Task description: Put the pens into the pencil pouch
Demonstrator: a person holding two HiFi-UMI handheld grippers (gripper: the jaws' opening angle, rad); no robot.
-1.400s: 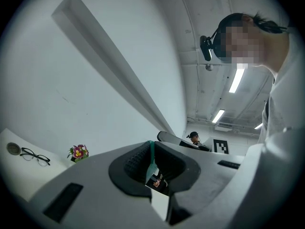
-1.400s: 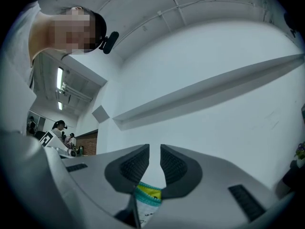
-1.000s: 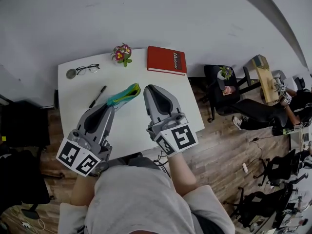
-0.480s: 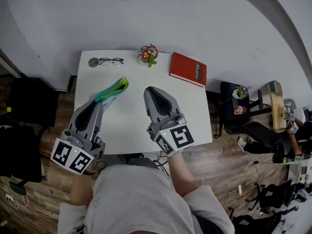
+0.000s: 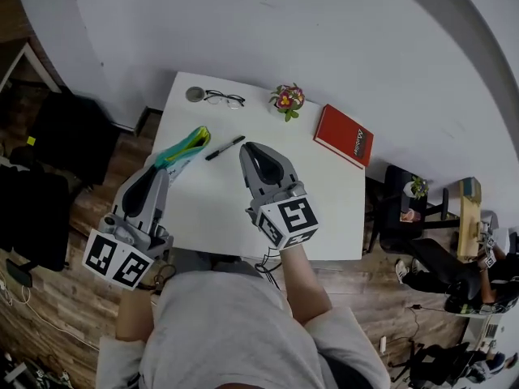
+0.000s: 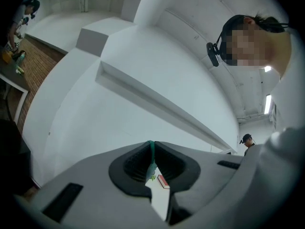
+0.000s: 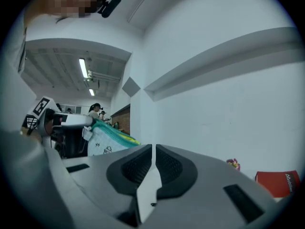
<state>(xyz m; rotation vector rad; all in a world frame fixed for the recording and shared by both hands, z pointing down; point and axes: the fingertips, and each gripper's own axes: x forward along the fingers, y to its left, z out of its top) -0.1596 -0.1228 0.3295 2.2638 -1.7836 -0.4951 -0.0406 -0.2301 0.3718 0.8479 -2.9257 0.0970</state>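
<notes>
The left gripper pinches the edge of the teal pencil pouch, with a thin strip of green fabric caught between its pads. The pouch sticks out ahead of its tips, seemingly raised off the white table, probably to present the opening to the other hand. The right gripper has its jaws pressed together on nothing, leaving it free to fetch. The black pen lies on the table between the two grippers' tips, just left of the right one, not yet in the pouch.
</notes>
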